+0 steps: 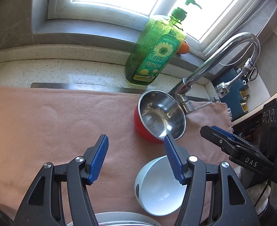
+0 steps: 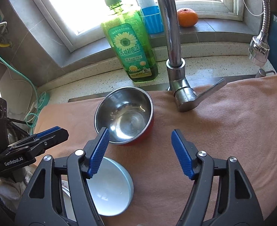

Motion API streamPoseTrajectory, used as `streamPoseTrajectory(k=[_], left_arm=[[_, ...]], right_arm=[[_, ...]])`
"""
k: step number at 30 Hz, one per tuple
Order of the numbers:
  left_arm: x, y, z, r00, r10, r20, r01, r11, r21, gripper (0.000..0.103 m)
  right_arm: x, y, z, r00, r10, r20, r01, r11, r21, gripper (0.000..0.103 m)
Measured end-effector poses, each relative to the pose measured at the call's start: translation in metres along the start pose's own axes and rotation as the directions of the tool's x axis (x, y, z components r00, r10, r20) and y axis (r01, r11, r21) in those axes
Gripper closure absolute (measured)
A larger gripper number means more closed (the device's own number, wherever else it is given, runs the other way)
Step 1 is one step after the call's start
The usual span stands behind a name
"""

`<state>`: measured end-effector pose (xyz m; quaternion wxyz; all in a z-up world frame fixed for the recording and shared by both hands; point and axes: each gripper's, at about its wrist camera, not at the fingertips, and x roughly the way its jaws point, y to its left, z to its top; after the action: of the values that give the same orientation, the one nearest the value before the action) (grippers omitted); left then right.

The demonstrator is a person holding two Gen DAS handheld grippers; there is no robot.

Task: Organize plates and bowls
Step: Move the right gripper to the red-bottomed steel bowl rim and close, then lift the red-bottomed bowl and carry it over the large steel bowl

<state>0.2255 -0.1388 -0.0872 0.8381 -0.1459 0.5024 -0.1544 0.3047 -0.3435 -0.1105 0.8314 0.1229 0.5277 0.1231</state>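
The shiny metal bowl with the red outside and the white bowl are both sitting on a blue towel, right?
Not quite. The towel is pink, not blue, as the right wrist view shows. The shiny metal bowl with the red outside and the white bowl both sit on it.

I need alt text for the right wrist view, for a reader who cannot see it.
The open right gripper hovers over a pink cloth, holding nothing. Ahead sit a steel-lined red bowl and, nearer, a white bowl. Behind stand a faucet, a green soap bottle and an orange.
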Motion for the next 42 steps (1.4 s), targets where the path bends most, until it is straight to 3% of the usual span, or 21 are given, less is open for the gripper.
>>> streamPoseTrajectory(k=[1,3,9,21,30,42], left_arm=[[0.005,-0.001,0.002,1.000,-0.002,-0.005,0.002,1.000,-0.001,0.043],[0.014,-0.001,0.005,1.000,-0.004,-0.018,0.004,1.000,-0.010,0.044],[0.032,0.002,0.013,0.999,-0.016,-0.030,0.015,0.999,-0.041,0.053],[0.064,-0.004,0.022,0.997,-0.006,-0.076,0.005,1.000,-0.017,0.078],[0.076,-0.006,0.023,0.995,-0.008,-0.100,0.008,1.000,0.001,0.088],[0.068,-0.011,0.021,0.996,0.002,-0.084,0.000,1.000,0.023,0.088]], right_arm=[[0.004,-0.003,0.001,1.000,0.015,-0.008,-0.015,1.000,0.018,0.038],[0.011,-0.009,0.002,0.999,0.039,-0.025,-0.038,0.998,0.049,0.051],[0.028,-0.016,0.005,0.996,0.068,-0.055,-0.064,0.995,0.073,0.063],[0.055,-0.024,0.012,0.990,0.092,-0.105,-0.082,0.992,0.095,0.083],[0.063,-0.023,0.017,0.989,0.088,-0.116,-0.078,0.993,0.087,0.086],[0.050,-0.013,0.018,0.993,0.076,-0.094,-0.069,0.995,0.071,0.087]])
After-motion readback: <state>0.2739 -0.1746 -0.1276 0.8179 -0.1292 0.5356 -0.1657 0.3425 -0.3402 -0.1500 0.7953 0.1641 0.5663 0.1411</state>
